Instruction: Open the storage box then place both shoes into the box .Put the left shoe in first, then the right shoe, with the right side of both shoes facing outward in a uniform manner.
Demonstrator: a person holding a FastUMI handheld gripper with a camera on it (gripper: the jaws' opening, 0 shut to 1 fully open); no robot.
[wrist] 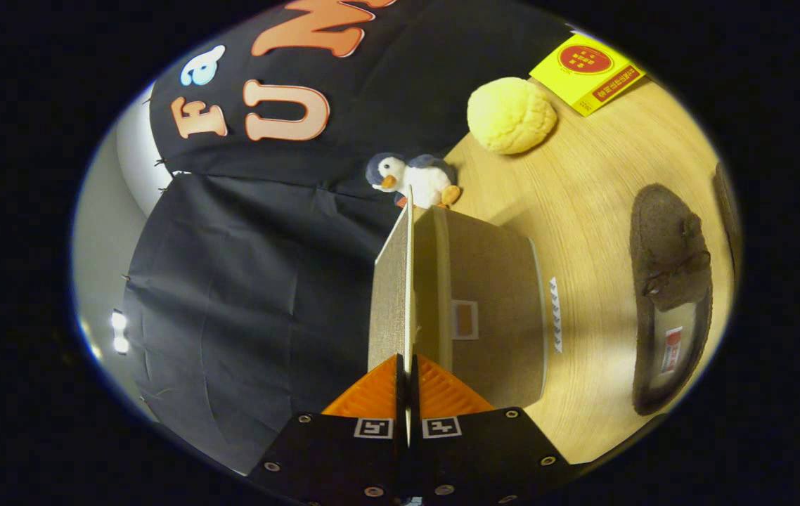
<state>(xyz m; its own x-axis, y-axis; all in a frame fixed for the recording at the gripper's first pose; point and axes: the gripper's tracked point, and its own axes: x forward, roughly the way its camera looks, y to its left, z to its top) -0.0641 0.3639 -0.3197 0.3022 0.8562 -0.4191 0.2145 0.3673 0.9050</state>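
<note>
Between your fingers [386,393]: box lid [408,281], pinched tight.
Gripper [407,365] clamped on lid edge, storage box [491,302] beside it; brown shoe [671,295] further off on table [597,211].

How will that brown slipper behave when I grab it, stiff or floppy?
Probably floppy: the brown slipper looks like soft felt with a low open collar, so a pinch may fold its edge. It looks light and lies flat on the table, unlikely to roll. The hand-held gripper is shut on the box lid.
</note>
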